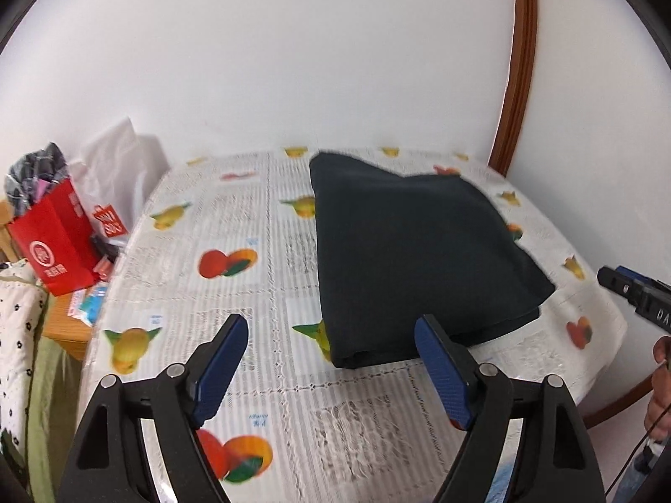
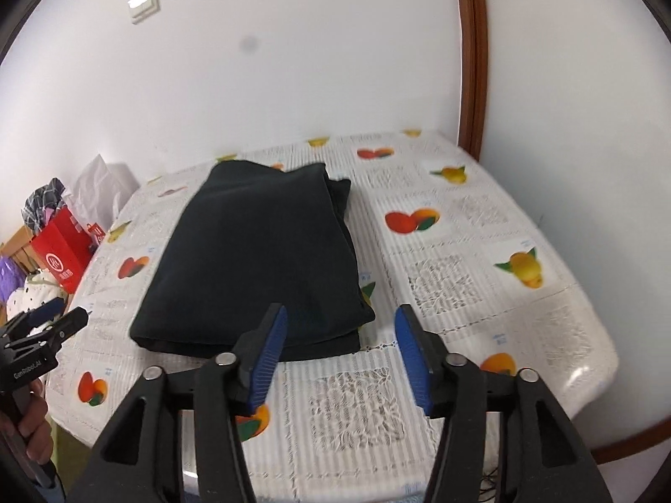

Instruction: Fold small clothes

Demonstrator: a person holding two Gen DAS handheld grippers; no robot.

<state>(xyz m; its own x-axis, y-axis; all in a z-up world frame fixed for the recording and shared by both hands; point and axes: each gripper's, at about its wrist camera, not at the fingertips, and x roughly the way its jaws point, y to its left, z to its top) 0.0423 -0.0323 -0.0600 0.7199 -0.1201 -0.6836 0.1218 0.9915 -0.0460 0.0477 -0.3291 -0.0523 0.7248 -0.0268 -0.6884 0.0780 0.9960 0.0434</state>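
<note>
White wall backs one round table (image 1: 235, 276) with a fruit-print cover. On it lies one dark folded garment (image 1: 415, 260), toward the far side, flat and untouched. Beside the table stands one red paper bag (image 1: 54, 243). Two grippers hover near the front edge: left gripper (image 1: 331, 331) and right gripper (image 2: 340, 322), both spread apart, holding nothing.

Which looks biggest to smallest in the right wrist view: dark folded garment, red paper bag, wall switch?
1. dark folded garment
2. red paper bag
3. wall switch
Bag and switch lie farther back, so true sizes remain unsure.
</note>
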